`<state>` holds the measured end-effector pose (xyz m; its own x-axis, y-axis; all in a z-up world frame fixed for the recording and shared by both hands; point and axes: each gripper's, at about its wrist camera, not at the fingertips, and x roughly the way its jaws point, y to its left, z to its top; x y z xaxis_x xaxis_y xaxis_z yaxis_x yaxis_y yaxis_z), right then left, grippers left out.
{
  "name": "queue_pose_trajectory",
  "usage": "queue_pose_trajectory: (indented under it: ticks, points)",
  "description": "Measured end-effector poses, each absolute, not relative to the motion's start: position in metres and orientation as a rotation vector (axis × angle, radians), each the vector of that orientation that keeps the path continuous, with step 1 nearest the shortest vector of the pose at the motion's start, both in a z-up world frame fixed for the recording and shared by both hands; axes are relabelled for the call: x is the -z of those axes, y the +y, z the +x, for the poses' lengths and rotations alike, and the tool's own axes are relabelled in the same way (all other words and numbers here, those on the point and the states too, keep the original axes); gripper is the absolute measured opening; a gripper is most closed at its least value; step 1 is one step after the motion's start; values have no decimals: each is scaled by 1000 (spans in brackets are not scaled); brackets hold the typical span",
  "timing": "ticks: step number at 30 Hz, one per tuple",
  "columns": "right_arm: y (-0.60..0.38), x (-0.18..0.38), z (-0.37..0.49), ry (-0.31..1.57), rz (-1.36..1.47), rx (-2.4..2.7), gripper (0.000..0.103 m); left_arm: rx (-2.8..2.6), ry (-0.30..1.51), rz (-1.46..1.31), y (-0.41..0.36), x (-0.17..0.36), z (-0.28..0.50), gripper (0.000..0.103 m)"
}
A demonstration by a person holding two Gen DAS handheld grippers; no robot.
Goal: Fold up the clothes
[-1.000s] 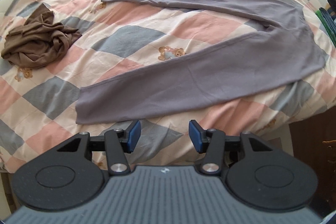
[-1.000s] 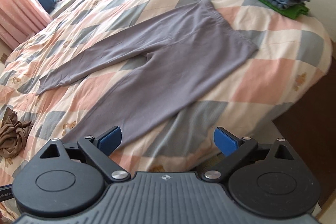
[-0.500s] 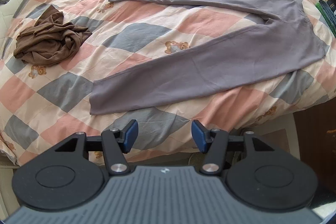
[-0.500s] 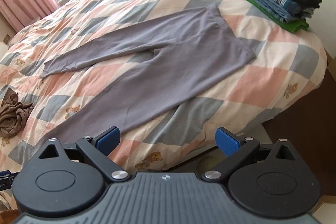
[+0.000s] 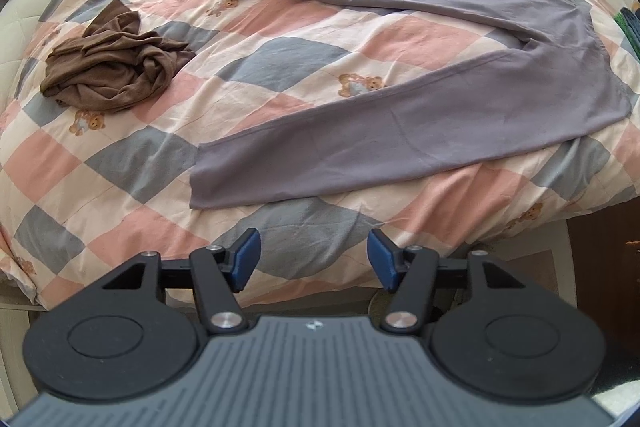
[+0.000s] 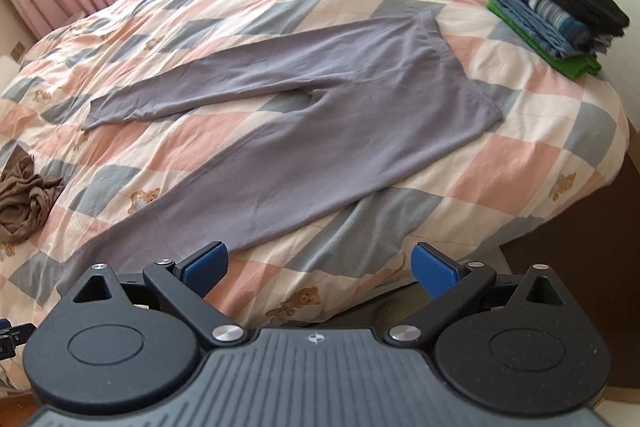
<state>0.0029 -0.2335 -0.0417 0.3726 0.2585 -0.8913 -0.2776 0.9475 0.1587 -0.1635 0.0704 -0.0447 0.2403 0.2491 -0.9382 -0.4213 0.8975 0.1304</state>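
Grey stretch-knit leggings (image 5: 420,131) lie spread along the bed's near edge for folding; left gripper (image 5: 312,259) and right gripper (image 6: 318,267) jaws spread, empty.

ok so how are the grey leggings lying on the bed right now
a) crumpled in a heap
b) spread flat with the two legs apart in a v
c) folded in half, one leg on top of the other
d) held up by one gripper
b: the grey leggings lie flat on the checked quilt, legs splayed from the waistband; both the left gripper and the right gripper are open and empty.
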Motion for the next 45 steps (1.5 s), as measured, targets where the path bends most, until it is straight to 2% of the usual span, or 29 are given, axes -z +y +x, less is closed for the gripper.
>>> queue_pose_trajectory:
  ticks: [28,39,45]
  points:
    - [-176,55,-2,1182,-134,-464,101,-552,1287,-230,98,53,-187,56]
    - [-180,78,35,1244,-149,-478,101,-554,1325,-251,90,66,-144,57]
    - [-193,95,93,1288,-133,-480,101,-543,1322,-289,82,78,-81,57]
